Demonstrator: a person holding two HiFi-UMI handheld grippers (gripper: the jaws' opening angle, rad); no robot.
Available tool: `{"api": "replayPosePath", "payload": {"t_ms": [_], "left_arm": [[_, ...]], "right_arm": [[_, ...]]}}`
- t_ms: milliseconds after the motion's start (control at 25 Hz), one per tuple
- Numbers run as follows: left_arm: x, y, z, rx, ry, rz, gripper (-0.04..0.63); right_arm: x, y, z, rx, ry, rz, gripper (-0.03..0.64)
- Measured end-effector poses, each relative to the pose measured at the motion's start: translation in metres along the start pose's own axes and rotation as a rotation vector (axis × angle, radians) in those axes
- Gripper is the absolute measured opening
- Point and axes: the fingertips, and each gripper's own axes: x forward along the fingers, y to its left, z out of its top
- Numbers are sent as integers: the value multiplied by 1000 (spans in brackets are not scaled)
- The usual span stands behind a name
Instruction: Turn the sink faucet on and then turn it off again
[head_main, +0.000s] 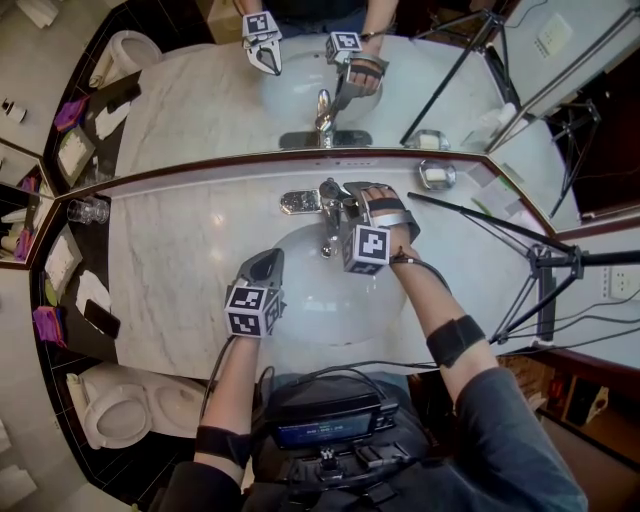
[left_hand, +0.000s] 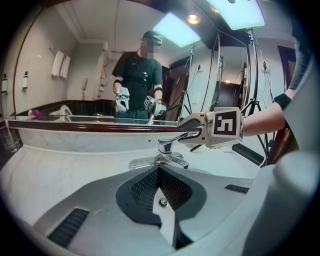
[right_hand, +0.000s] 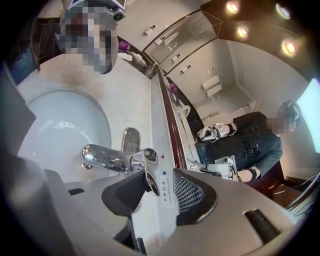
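Observation:
The chrome faucet (head_main: 326, 208) stands at the back of the white basin (head_main: 300, 300), with its lever handle (left_hand: 176, 137) tilted up toward the right. My right gripper (head_main: 345, 200) is open, and the lever (right_hand: 145, 167) passes between its jaws; it lies against the dark left pad with a gap to the mesh pad on the other side. The spout (right_hand: 102, 157) points over the basin (right_hand: 65, 125). No water stream can be made out. My left gripper (head_main: 268, 262) is shut and empty over the basin's front left, pointing at the faucet (left_hand: 165, 150).
A mirror runs along the back edge of the marble counter (head_main: 180, 260). A glass (head_main: 88, 210) stands at the far left and a soap dish (head_main: 437, 175) at the back right. A tripod (head_main: 540, 265) reaches in from the right. A toilet (head_main: 120, 410) is at lower left.

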Motion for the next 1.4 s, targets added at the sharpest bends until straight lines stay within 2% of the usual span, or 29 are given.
{"api": "replayPosePath", "payload": {"t_ms": [280,640,880,1160,1280,1400], "left_arm": [[-4,5,-3,-8,1,11,3],[-3,5,-4,-7,5,17,3],[-7,1,-1,3,0,24,3],[-18,-2,6,21,-20,31,3],[-24,-4,9,24,-31,32,3],[-29,-8,12,26,-46,33,3]], "right_arm": [[5,-9,5,44,0,29,192],[6,-7,0,94,25,22,192],[-3,-6,-3,27,45,4,199],[-28,5,-13,56,77,5,196],[-46,3,-13,102,61,-26,170],[-65,-1,-12,176,39,-56,98]]}}
